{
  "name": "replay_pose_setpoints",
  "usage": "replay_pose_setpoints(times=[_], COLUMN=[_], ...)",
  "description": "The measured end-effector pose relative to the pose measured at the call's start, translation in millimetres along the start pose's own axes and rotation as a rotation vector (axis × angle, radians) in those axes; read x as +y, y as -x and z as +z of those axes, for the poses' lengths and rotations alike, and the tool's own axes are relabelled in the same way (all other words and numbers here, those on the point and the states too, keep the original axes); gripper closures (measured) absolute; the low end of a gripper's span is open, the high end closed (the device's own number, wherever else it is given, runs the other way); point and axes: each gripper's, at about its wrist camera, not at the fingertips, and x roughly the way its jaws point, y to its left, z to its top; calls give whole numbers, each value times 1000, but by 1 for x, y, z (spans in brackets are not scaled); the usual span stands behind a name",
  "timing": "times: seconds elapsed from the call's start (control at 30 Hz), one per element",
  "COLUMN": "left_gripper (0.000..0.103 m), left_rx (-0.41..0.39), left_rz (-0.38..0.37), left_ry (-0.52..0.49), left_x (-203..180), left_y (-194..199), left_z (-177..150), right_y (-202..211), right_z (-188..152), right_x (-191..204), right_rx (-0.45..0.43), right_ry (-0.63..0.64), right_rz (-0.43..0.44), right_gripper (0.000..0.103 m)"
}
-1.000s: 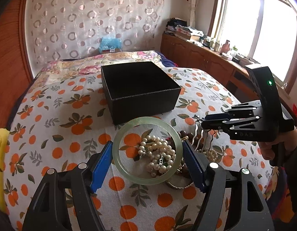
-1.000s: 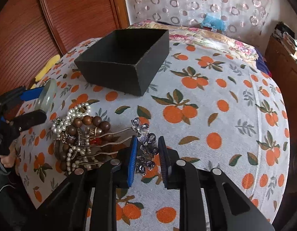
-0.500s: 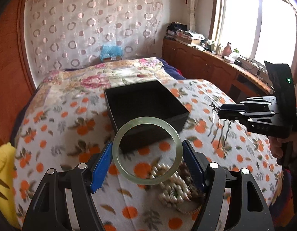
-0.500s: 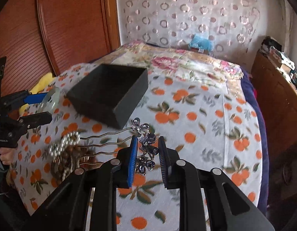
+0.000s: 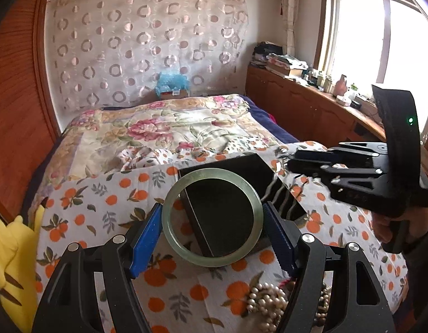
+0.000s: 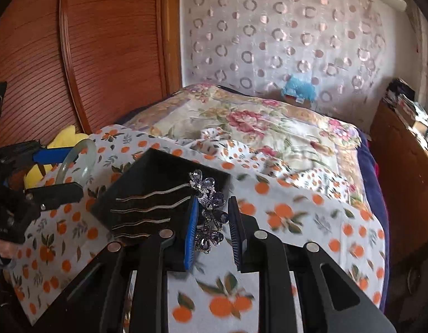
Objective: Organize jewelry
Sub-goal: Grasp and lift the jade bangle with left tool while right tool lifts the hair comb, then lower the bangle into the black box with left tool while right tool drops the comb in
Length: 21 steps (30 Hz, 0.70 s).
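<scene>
- Jewelry-sorting at the carry stage: the left hand-held gripper clasps a pale green bangle by its outer rim, holding it in the air over the near edge of the open black box on the bed.
- To the right, the right hand-held gripper is clenched on a purple flower hair comb, its wavy metal prongs pointing left across the box mouth.
- Pearl and bead strands lie heaped on the orange-print cloth, near and apart from the box.
- Next move, by the look of it: lower each piece inside the box walls, then loosen the grip, the bangle laid flat and the comb kept clear of it.
</scene>
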Motion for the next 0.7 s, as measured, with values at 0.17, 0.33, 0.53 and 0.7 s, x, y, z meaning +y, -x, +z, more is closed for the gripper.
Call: replay_pose_setpoints(times=[0.17, 0.33, 0.53, 0.7], left_gripper=[34, 34, 34, 34], left_rx=[19, 40, 56, 89], left_rz=[9, 11, 4, 29], left_ry=[-5, -19, -39, -98], left_x=[5, 2, -5, -21], left_y=[-13, -25, -39, -58], left_z=[4, 7, 11, 14], right_y=[-24, -28, -8, 7], right_z=[3, -3, -4, -17], right_x=[12, 16, -3, -26], right_rx=[37, 44, -4, -6], right_ry=[35, 32, -14, -64], right_rz=[29, 71, 53, -1], right_gripper=[77, 76, 70, 69])
